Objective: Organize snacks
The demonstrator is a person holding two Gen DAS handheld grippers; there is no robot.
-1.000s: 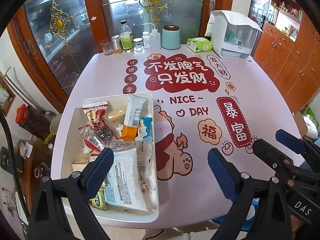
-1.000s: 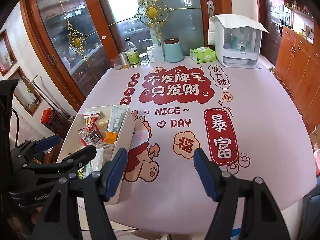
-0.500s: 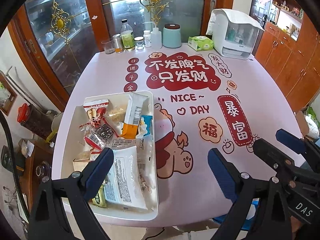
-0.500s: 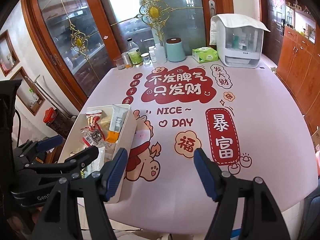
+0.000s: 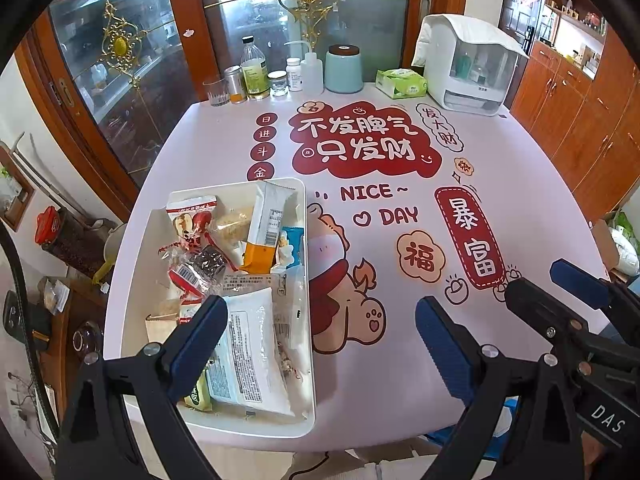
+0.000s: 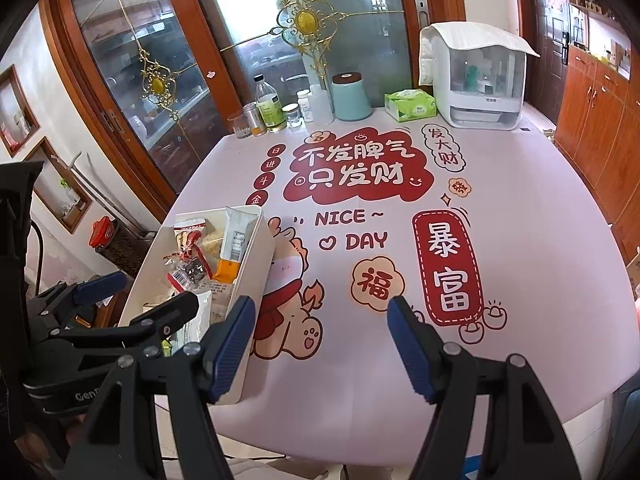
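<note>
snack packets (image 5: pixel 240 280) lay heaped in white bin (image 5: pixel 308 364) at table's left edge; left gripper (image 5: pixel 320 332) and right gripper (image 6: pixel 320 332) hovered wide, empty; stage ambiguous: sorted or awaiting sorting.

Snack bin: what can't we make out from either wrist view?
- Packets at the near end of the snack bin: left wrist view, hidden by the left tool finger.
- Bin interior: right wrist view, blocked by its near wall and the left tool.
- Packet print: too small in both.
</note>
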